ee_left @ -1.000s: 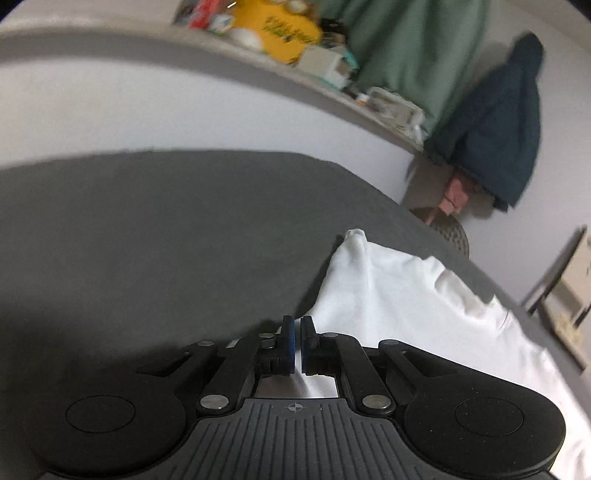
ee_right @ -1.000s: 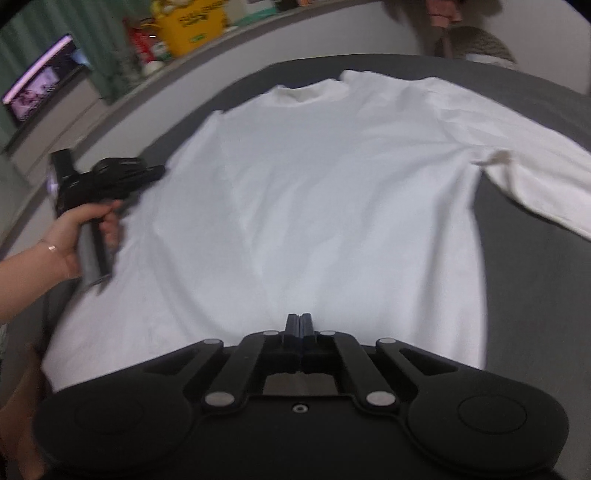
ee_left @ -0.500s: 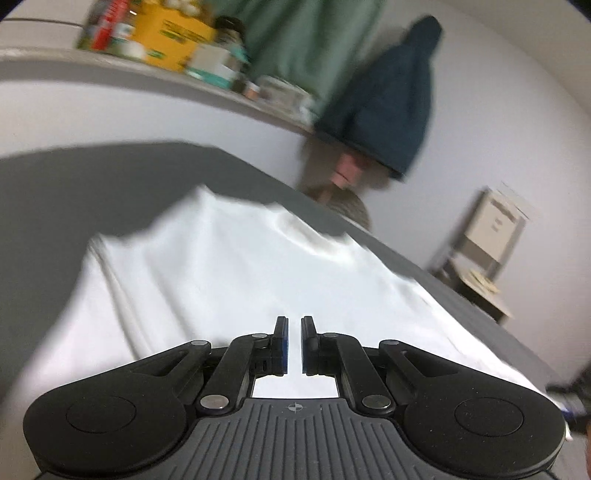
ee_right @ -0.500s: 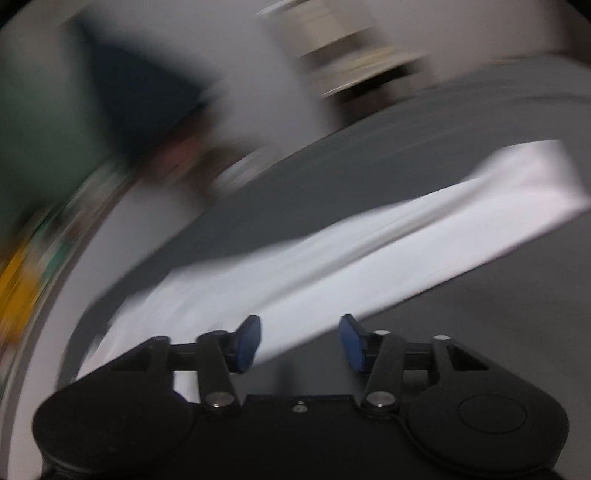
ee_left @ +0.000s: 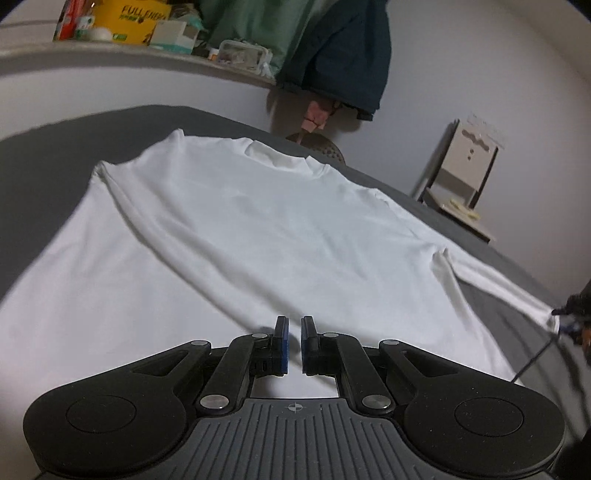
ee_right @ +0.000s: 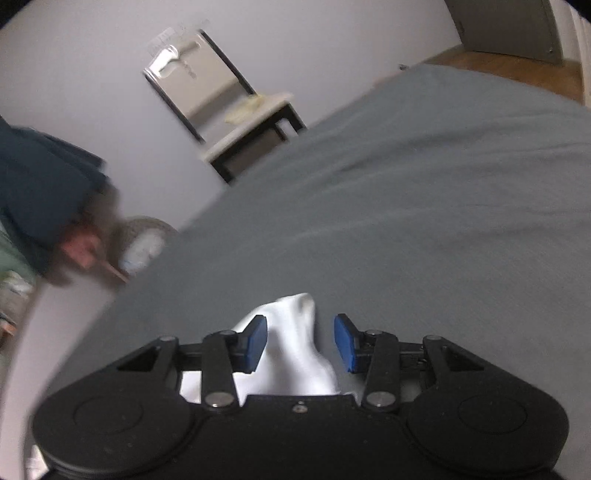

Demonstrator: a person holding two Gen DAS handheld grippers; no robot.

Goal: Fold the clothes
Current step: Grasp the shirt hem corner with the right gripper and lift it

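Observation:
A white long-sleeve shirt point(ee_left: 277, 229) lies spread flat on the grey bed point(ee_left: 37, 155), collar at the far side. My left gripper point(ee_left: 293, 345) hovers over the shirt's near part, shut, with only a thin slit between its blue pads and no cloth in it. The shirt's right sleeve runs out to the right, and its cuff point(ee_left: 546, 314) ends beside my right gripper at the picture's edge. In the right wrist view my right gripper point(ee_right: 301, 343) is open. The white cuff point(ee_right: 295, 332) lies between its fingers, and the pads do not press on it.
Grey bedcover point(ee_right: 424, 221) stretches beyond the cuff. A pale chair point(ee_left: 461, 177) stands by the wall past the bed. A dark jacket point(ee_left: 343, 55) hangs above a woven basket point(ee_left: 321, 146). A cluttered shelf with a yellow box point(ee_left: 129, 18) runs along the far left wall.
My left gripper swung right, from the shirt's left edge to over its body. My right gripper opened and swept right from the hem to the sleeve cuff.

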